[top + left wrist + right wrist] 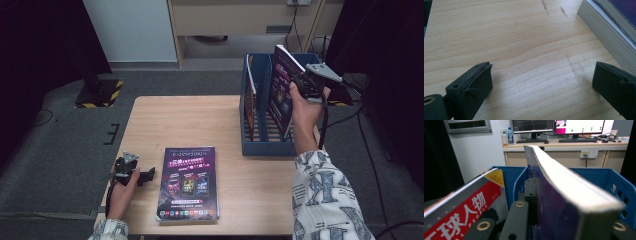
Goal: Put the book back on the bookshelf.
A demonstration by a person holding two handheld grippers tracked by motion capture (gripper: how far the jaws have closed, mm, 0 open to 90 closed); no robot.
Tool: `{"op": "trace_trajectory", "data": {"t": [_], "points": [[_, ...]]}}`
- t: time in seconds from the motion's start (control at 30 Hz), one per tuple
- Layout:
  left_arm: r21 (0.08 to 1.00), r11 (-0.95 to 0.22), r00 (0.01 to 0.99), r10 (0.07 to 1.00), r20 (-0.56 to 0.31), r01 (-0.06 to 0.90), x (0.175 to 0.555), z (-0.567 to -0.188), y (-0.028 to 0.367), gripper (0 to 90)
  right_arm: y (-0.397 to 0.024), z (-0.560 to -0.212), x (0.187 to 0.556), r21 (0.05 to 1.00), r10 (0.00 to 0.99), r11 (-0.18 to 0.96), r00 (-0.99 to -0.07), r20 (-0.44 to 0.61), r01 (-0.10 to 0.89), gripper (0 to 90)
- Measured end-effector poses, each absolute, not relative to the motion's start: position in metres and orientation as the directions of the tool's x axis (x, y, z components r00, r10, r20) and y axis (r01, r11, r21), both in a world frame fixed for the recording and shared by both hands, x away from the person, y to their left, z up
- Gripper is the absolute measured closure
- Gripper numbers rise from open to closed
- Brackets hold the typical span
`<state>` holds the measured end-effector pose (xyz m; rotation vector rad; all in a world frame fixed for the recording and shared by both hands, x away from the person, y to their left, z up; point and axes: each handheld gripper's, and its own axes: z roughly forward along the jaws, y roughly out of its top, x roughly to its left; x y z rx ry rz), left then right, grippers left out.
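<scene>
Nearest the high camera, a purple magazine [189, 182] is lying flat on the wooden table [170, 120], just beside the left gripper [148, 175], whose jaws are being held wide apart. Another purple magazine [283, 87] is being clamped upright by the right gripper [299, 82] inside the blue file rack [265, 146].

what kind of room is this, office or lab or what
Probably an office or lab set up for recording. A desk with monitors and keyboards stands behind the wooden table, dark curtains hang at the sides, and a stand's hazard-striped base sits on grey carpet.
</scene>
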<state>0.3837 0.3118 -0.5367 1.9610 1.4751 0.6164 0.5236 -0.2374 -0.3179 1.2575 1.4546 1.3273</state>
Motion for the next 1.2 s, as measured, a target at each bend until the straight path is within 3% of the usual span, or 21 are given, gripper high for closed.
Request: {"op": "trace_trajectory", "data": {"t": [1.2], "points": [[0.703,-0.202,0.276,0.961,0.009,0.682,0.384,-0.537,0.312,1.4,-0.230,-0.367,0.529,0.981,0.982,-0.035,-0.177,0.069,0.191,82.5]]}}
